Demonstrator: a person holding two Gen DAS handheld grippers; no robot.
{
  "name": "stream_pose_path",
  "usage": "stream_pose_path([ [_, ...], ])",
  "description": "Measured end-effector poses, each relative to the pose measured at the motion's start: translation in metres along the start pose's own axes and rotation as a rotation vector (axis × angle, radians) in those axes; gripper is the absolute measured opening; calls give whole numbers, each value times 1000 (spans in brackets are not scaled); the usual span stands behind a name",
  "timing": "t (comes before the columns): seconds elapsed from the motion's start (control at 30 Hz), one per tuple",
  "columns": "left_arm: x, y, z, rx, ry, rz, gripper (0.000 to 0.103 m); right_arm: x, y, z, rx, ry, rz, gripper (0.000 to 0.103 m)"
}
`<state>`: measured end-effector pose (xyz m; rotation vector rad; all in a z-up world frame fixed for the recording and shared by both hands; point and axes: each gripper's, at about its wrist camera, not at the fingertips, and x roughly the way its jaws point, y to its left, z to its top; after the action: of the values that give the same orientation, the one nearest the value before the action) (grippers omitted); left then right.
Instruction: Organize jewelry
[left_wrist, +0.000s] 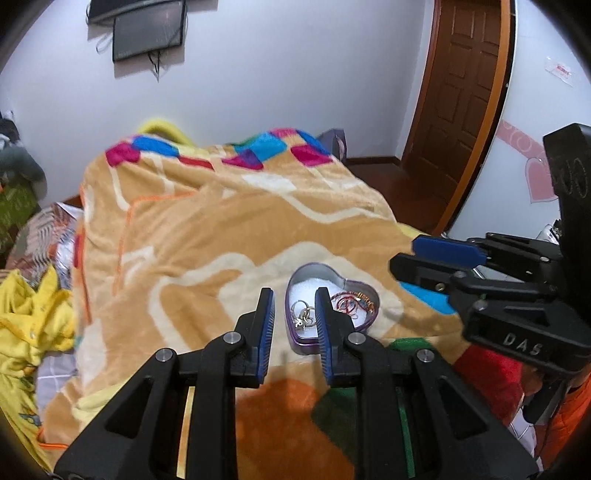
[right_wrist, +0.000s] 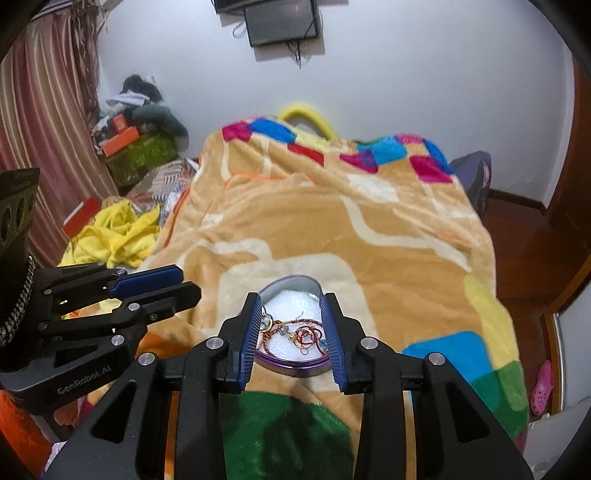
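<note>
Tin: a heart-shaped tin (right_wrist: 291, 354) holding tangled jewelry (right_wrist: 295, 332) is set on the blanket (right_wrist: 369, 236).
Left gripper (left_wrist: 293, 332): fingers parted, nothing held, hovering beside the tin.
Right gripper (right_wrist: 291, 332): fingers spread wider than the tin, nothing gripped.

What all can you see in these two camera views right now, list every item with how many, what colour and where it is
heart-shaped tin: one, purple rim, white lining, open on the blanket.
jewelry: tangled pile, silver rings and red-gold chains, inside the tin; count unclear.
blanket: one, tan with cream lines and coloured squares, over the bed.
yellow garment: one, crumpled left of the bed.
screen: one, black, on the white wall.
door: one, brown wood, at right.
curtain: one, striped pink, at left.
boxes: several, orange and green, corner pile.
left gripper: black, blue pads, open, empty.
right gripper: same, open, empty.
</note>
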<state>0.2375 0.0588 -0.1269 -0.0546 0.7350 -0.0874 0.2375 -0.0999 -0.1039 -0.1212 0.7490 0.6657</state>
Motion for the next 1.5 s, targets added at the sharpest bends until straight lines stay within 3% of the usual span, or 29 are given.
stream_pose_path([
  [0.2,-56,-7,8,-2,-108,10,27,-62,16,3,-6,-137,-31,30],
  [0.33,-115,-22,14,7,-242,4,31,-114,29,4,-11,-265,-59,30],
  [0.6,-231,-51,5,30,-542,4,53,-221,66,-6,-38,-565,-108,30],
  [0.77,-273,-64,-15,41,-665,45,70,-253,90,-19,-56,-681,-151,31],
  [0.87,-283,-69,-26,44,-696,90,90,-251,98,-24,-56,-697,-170,36],
  [0.9,-285,-71,-32,39,-707,112,95,-251,101,-27,-52,-701,-180,43],
  [1.0,-287,-74,-41,34,-698,126,98,-244,102,-31,-31,-695,-201,62],
  [1.2,-280,-72,-50,-3,-650,112,100,-252,102,-41,-11,-673,-221,80],
  [1.5,-279,-76,-58,-3,-620,115,100,-260,101,-50,-20,-662,-211,80],
])
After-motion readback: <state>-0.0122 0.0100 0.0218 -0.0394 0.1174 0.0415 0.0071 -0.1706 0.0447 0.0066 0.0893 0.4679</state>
